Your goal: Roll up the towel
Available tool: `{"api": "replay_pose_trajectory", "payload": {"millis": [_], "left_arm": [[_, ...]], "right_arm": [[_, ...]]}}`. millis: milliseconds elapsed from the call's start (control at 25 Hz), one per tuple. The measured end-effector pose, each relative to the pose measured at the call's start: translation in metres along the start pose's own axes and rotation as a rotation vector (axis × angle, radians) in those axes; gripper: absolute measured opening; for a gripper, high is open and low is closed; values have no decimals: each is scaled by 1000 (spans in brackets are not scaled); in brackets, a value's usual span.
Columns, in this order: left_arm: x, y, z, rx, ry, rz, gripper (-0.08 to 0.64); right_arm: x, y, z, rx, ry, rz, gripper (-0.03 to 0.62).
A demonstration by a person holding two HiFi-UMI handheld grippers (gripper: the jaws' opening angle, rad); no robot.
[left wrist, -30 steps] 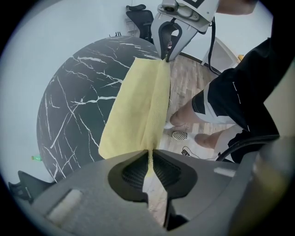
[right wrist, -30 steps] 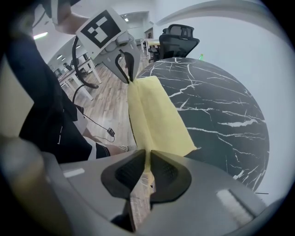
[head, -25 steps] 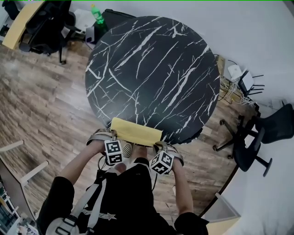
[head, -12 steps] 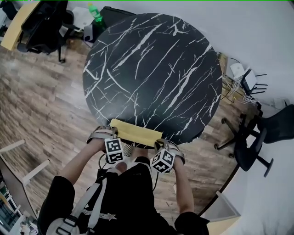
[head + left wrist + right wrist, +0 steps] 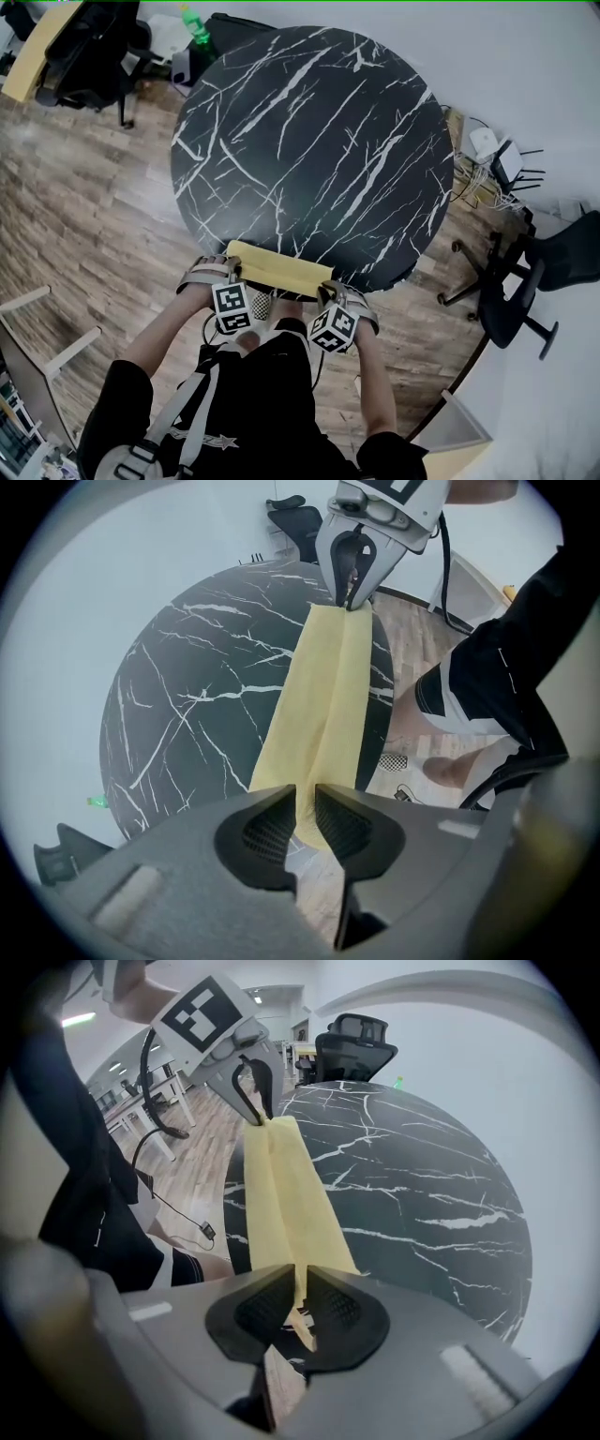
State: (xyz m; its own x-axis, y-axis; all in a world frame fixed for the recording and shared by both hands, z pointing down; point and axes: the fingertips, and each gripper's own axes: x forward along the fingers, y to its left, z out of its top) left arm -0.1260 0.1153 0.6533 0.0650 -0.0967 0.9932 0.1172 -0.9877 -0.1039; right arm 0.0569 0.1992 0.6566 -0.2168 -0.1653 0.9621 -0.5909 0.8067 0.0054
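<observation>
Jaws, left gripper (image 5: 305,808): slightly apart, and they have just been opening. The end of the yellow towel (image 5: 323,705) lies in the gap. We judge that the pads (image 5: 272,829) no longer press on it, though the view is tight there and light contact may remain.

Jaws, right gripper (image 5: 300,1299): drawn together on the towel's opposite end, with a thin folded edge pinched between the pads.

Item, yellow towel (image 5: 278,267): folded into one long narrow strip with a crease down its middle. It lies at the rim of the round black marble table (image 5: 309,141), on the side nearest the person.

Relation we record as decisive: the strip's long axis runs straight from one gripper to the other, crosswise in front of the person and along the table rim. Each gripper stands at its own short end and points downward, so neither is nearer the towel than the other.

Our judgement on the coming move: a roll has to travel along this axis, from one short end toward the other. The right end is firmly held and the left end appears freed. We take the left end as the likelier place to re-grip and start the first turn, with the right gripper anchoring the far end.
</observation>
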Motion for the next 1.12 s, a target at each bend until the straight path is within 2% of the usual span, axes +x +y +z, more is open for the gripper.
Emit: {"api": "replay_pose_trajectory", "payload": {"millis": [160, 440, 640, 880, 1120], "left_arm": [[-12, 5, -5, -16, -8, 25, 117], [-34, 0, -10, -32, -39, 65, 117], [-32, -19, -9, -13, -53, 54, 124], [-21, -39, -8, 1, -54, 32, 140], [-6, -40, -10, 6, -43, 27, 140]], "right_arm": [[-12, -3, 4, -6, -13, -50, 44], [-33, 6, 14, -23, -39, -97, 46], [-33, 23, 19, -45, -61, -107, 107], [-24, 38, 10, -39, -51, -103, 112], [-10, 40, 4, -36, -40, -103, 112]]}}
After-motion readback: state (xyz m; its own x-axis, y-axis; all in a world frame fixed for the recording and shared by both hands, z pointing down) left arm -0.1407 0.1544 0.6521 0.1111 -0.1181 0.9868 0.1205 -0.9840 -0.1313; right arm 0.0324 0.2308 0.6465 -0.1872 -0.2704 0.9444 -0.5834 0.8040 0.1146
